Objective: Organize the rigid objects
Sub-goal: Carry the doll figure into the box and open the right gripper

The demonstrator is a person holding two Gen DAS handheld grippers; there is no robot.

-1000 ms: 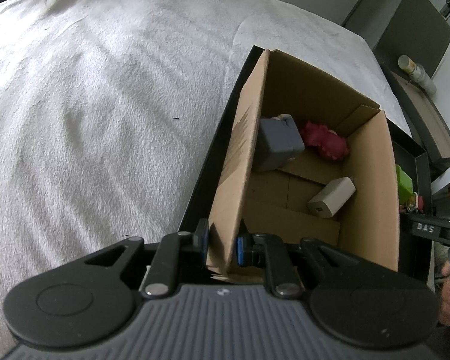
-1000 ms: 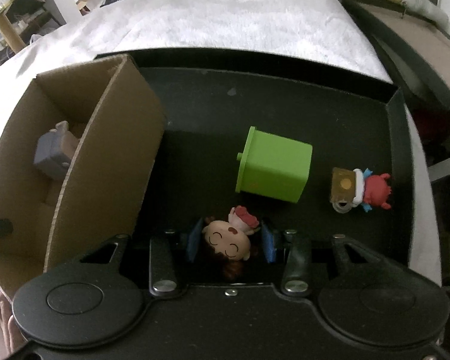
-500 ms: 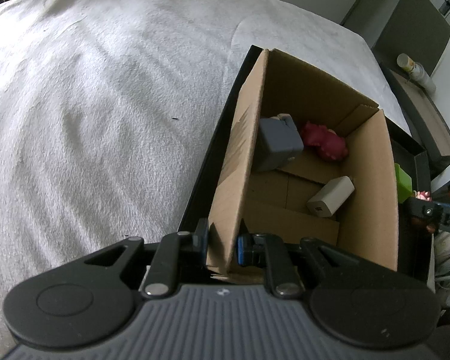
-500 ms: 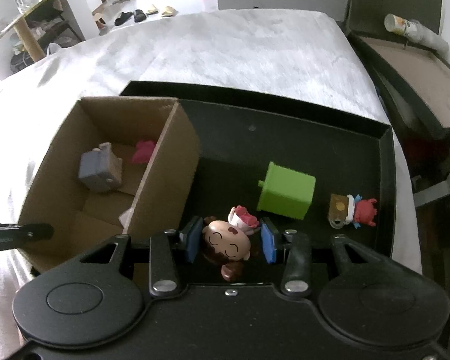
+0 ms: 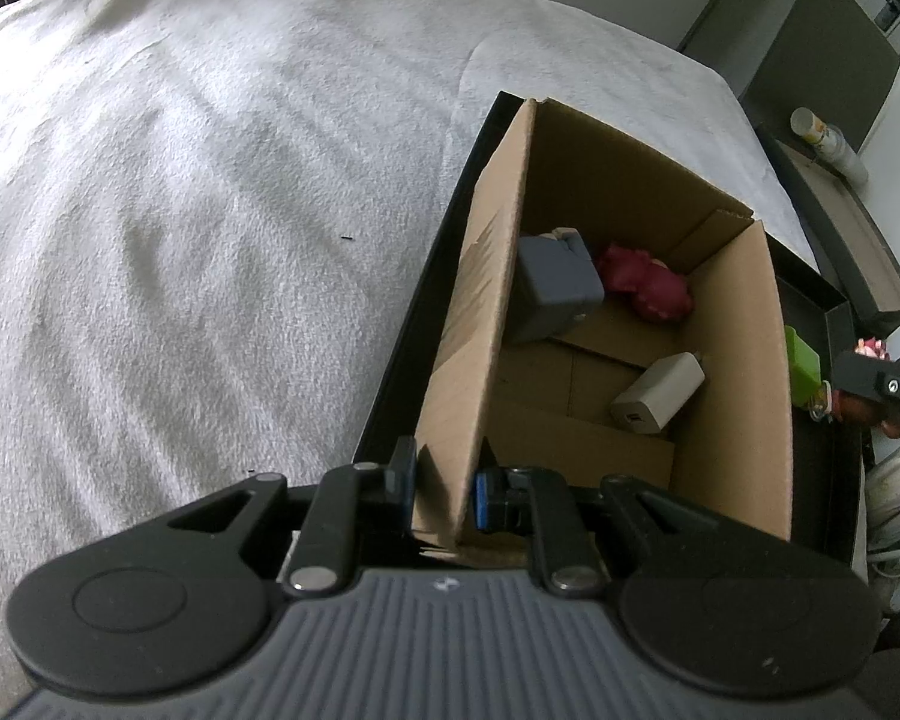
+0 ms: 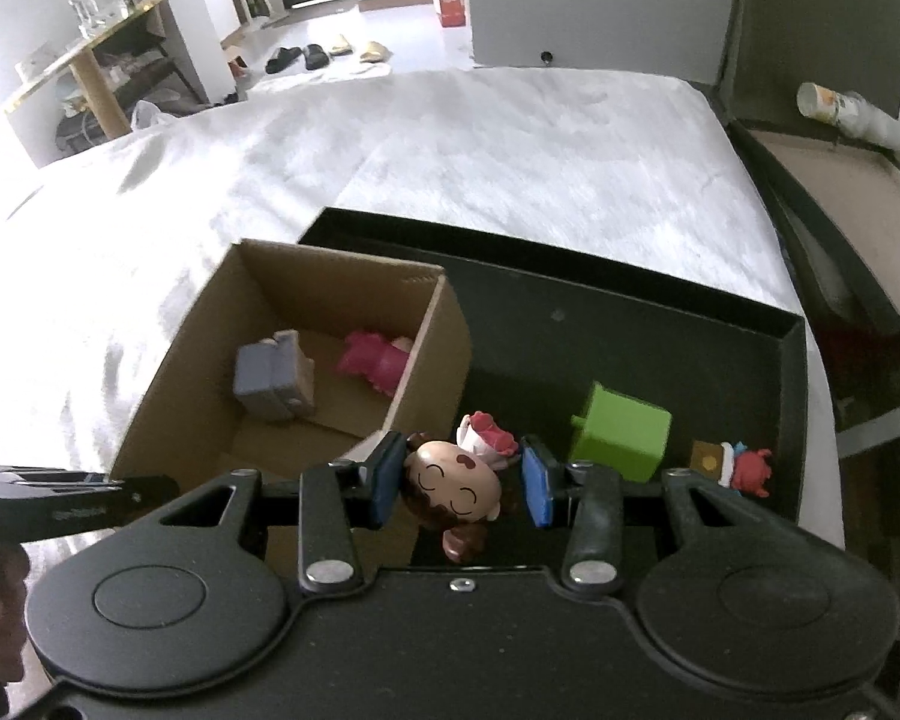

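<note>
My left gripper (image 5: 441, 486) is shut on the near left wall of a cardboard box (image 5: 474, 324) that stands in a black tray (image 5: 414, 324). In the box lie a grey block (image 5: 555, 288), a red figure (image 5: 642, 282) and a white charger (image 5: 660, 393). My right gripper (image 6: 462, 483) is shut on a doll figure (image 6: 456, 486) with a round smiling head, held above the tray (image 6: 630, 336) beside the box's right wall (image 6: 426, 360). A green cube (image 6: 621, 429) and a small red crab figure (image 6: 732, 465) lie in the tray.
The tray sits on a grey-white fluffy cover (image 5: 180, 210). A second dark open case (image 6: 840, 192) with a paper cup (image 6: 834, 105) stands to the right. Shelves and shoes are far behind.
My right gripper has lifted the doll up out of the tray and pulled back, towards the box. The left gripper keeps its hold on the box wall.
</note>
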